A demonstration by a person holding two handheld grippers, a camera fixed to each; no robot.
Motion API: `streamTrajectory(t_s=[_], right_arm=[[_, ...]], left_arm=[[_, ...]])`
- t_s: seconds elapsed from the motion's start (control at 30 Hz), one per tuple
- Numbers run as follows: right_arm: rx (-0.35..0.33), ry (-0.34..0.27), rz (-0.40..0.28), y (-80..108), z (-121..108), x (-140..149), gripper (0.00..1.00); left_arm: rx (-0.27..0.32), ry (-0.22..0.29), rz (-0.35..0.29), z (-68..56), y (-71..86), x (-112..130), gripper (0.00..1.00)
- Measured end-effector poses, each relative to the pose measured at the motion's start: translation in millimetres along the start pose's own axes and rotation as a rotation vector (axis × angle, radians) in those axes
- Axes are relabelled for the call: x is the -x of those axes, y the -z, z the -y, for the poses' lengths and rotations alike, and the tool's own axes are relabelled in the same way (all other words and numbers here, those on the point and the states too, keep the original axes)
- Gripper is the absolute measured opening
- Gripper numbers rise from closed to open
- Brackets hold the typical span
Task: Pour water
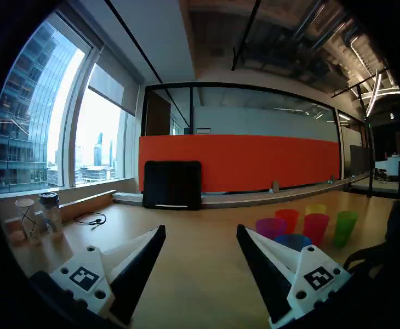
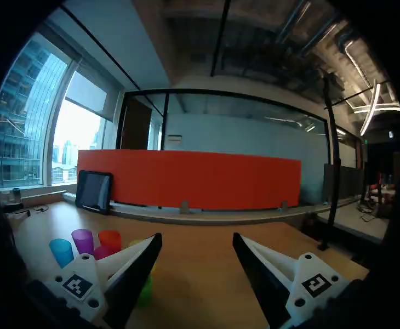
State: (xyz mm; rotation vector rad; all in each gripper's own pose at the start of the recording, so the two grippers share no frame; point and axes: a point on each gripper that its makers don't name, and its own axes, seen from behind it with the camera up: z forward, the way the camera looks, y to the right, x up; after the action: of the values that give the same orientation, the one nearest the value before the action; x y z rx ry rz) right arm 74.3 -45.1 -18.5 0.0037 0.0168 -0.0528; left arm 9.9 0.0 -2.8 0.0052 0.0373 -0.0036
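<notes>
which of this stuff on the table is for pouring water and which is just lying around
For the job: coloured cups; lidded bottle and clear cup, possibly; left gripper and right gripper, both open.
Lying about: black cable; black tablet in front of the orange divider.

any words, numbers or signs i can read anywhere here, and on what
None can be read.
White sign above the orange panel: too small to read.
Square markers on the fingers: black-and-white patterns, no letters.
</notes>
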Motion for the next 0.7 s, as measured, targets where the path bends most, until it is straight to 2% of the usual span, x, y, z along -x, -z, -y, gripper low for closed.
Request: streamTrajectory(t_s=[0.7], right_arm=[[-0.015, -0.007, -0.010, 3.2, 3.8, -3.6, 1.00]], left_arm=[[-0.006, -0.003, 0.036, 2.6, -4.4, 9.3, 0.96]])
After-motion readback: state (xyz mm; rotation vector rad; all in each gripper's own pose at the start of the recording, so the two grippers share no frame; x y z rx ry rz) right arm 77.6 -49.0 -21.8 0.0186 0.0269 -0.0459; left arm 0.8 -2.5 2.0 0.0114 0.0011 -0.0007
